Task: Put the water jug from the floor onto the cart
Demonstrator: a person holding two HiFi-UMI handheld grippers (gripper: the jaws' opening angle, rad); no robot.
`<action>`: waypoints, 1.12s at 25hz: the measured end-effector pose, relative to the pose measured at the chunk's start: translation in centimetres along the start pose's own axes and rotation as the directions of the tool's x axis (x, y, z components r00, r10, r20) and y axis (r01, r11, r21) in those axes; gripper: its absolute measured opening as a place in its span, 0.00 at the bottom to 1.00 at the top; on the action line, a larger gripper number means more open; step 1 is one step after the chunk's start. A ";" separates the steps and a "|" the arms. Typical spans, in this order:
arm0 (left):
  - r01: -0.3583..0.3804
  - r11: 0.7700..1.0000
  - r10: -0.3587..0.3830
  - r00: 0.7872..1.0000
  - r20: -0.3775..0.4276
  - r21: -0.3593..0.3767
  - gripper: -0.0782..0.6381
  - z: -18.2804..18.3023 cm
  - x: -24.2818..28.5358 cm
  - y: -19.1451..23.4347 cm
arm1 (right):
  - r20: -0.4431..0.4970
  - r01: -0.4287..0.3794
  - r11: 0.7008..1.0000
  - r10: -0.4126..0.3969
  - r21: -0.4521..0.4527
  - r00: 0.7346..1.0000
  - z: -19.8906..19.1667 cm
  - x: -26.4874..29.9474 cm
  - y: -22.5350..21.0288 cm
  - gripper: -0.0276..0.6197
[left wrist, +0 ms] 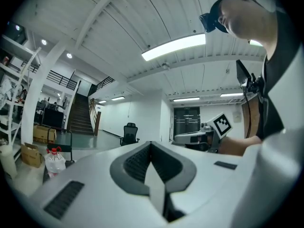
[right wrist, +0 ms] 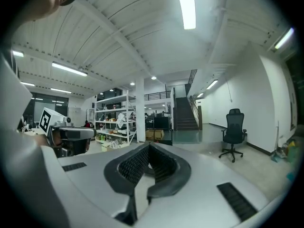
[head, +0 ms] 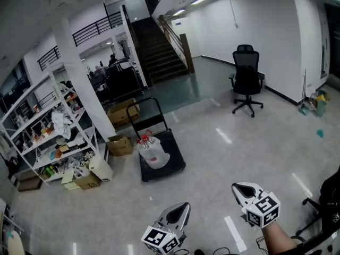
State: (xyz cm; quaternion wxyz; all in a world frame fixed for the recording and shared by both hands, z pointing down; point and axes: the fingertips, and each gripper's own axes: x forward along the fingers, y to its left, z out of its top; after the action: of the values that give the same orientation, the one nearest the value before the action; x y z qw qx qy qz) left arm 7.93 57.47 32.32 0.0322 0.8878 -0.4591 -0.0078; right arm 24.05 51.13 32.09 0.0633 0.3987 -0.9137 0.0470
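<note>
The clear water jug [head: 152,150] with a red cap stands upright on the black platform cart [head: 172,166], below the cart's upright handle. It also shows small at the lower left of the left gripper view, as the jug [left wrist: 54,161]. Both grippers are low in the head view, well short of the cart and apart from it. My left gripper [head: 183,207] has its jaws together with nothing between them, as seen again in its own view [left wrist: 151,144]. My right gripper [head: 238,187] is likewise shut and empty [right wrist: 148,146]. A person's forearm holds it.
A white shelving rack [head: 48,132] full of items stands at the left with cardboard boxes [head: 120,145] at its foot. A white pillar [head: 85,84] rises behind the cart. A black office chair [head: 247,78] stands at the back right, stairs [head: 159,52] beyond.
</note>
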 end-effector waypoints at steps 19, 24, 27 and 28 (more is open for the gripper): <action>-0.042 0.999 0.042 0.999 -0.009 0.001 0.11 0.1 -1.1 -9.8 | 0.046 0.001 1.000 -0.002 0.023 0.999 -0.7 -10.2 -1.8 0.05; -0.040 0.999 0.040 0.999 -0.017 -0.004 0.11 -0.1 -1.3 -10.0 | 0.045 -0.004 1.000 0.003 0.018 0.999 -0.5 -10.0 -1.7 0.05; -0.041 0.999 0.041 0.999 -0.016 0.000 0.11 0.1 -1.5 -9.6 | 0.045 -0.003 1.000 0.003 0.017 0.999 -0.4 -9.7 -1.4 0.05; -0.040 0.999 0.040 0.999 -0.015 0.001 0.11 0.3 -1.6 -9.4 | 0.045 -0.001 1.000 0.000 0.018 0.999 -0.4 -9.7 -1.4 0.05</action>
State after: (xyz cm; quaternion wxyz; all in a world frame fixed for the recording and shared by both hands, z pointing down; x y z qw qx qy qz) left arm 14.70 64.19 31.42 0.0354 0.8784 -0.4766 -0.0001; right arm 31.60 57.24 31.02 0.0391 0.3999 -0.9146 0.0464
